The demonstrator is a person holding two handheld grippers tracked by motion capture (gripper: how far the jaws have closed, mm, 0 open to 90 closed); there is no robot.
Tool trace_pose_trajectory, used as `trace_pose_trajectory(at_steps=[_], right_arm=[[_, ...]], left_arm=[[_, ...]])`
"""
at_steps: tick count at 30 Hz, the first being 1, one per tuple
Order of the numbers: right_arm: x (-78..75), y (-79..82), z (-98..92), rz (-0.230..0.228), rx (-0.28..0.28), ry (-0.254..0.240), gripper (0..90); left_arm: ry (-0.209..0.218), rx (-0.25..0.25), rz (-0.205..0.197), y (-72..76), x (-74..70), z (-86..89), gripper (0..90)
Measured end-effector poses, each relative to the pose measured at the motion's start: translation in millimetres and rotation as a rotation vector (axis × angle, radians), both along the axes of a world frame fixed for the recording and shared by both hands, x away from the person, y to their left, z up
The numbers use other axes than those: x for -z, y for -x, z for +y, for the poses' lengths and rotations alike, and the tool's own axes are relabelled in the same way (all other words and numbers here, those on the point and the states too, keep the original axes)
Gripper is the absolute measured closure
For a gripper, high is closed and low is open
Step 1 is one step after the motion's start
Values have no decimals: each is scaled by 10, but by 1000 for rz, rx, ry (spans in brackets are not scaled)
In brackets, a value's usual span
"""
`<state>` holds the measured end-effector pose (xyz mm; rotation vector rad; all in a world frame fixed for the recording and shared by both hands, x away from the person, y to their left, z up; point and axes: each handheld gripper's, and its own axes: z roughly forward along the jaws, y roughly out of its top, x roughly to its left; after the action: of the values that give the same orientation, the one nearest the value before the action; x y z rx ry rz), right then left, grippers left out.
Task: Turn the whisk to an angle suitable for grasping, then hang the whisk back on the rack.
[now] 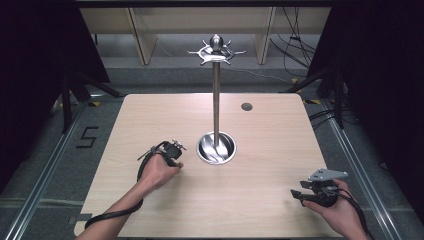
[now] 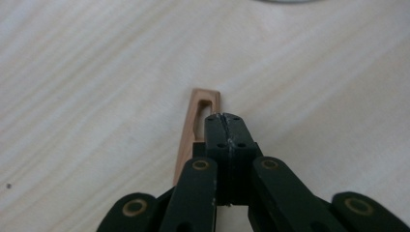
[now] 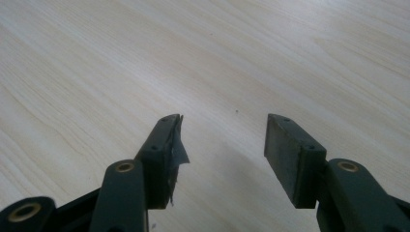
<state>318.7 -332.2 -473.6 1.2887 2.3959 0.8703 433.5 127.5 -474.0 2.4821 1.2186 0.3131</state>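
A thin tan wooden piece (image 2: pixel 197 126) with a long slot lies on the light wood table (image 1: pixel 150 115). My left gripper (image 2: pixel 223 118) is shut, its jaws pressed together, and its tips rest right beside the wooden piece, touching its right edge. I cannot tell whether the piece is pinched. In the high view the left gripper (image 1: pixel 177 161) points down at the table, left of the metal stand (image 1: pixel 216 100). My right gripper (image 1: pixel 298 196) is open near the table's front right; in its own view the right gripper (image 3: pixel 225 121) holds nothing over bare wood.
The stand's round steel base (image 1: pixel 216 148) sits mid-table, and its pole rises to a ring of hooks (image 1: pixel 216 50). A small dark grommet (image 1: pixel 246 106) is set in the table's far right. A torn scrap of tape hangs from one right pad (image 3: pixel 177 145).
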Motion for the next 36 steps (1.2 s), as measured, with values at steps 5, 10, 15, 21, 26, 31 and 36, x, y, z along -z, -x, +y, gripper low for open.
trace_pose_trajectory(at_steps=[5,10,15,21,26,31,36], right_arm=[[56,-20,-4,-59,-5,-18,483],[19,-14,-49,-7,-3,5,481],[25,-10,-51,8,10,-12,481],[18,-24,-50,-19,3,-6,481],[-1,-18,24,3,-10,-4,479],[61,-26,22,-45,1,-29,480],[34,-3,20,-10,0,-21,480]], left_arm=[[43,19,-27,28,-55,107,888],[109,51,-82,259,-162,403,704],[71,48,-82,352,-281,712,473],[73,48,-43,400,-309,791,380],[39,79,2,432,-254,766,361],[9,105,26,373,-209,754,358],[-33,126,69,342,-190,772,369]])
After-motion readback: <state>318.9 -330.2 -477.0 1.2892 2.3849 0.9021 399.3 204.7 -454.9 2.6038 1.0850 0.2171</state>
